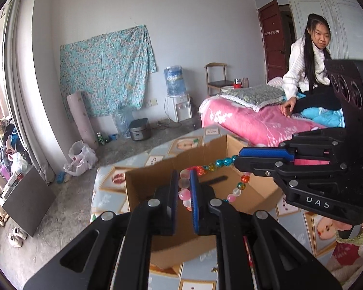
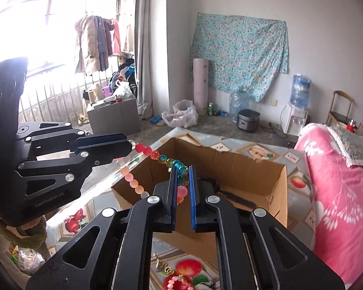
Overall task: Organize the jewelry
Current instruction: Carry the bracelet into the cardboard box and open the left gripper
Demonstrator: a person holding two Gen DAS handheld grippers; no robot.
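Observation:
A string of beads (image 1: pixel 220 162), turquoise, orange, pink and white, hangs stretched between both grippers above an open cardboard box (image 1: pixel 142 186). My left gripper (image 1: pixel 184 174) is shut on its pink and white beads. My right gripper (image 1: pixel 237 159) reaches in from the right, shut on the turquoise end. In the right wrist view the right gripper (image 2: pixel 182 169) pinches the turquoise beads, and the left gripper (image 2: pixel 130 145) holds the pink end of the bead string (image 2: pixel 155 154) from the left. A loop of beads sags between them over the box (image 2: pixel 242 166).
The box stands on a table with a patterned cloth (image 2: pixel 230 145) and holds a dark item (image 2: pixel 230 193). A pink bead bracelet (image 2: pixel 179 282) and a gold piece (image 2: pixel 162 264) lie on the near cloth. A person (image 1: pixel 307 72) sits on a pink bed (image 1: pixel 242 123) to the right.

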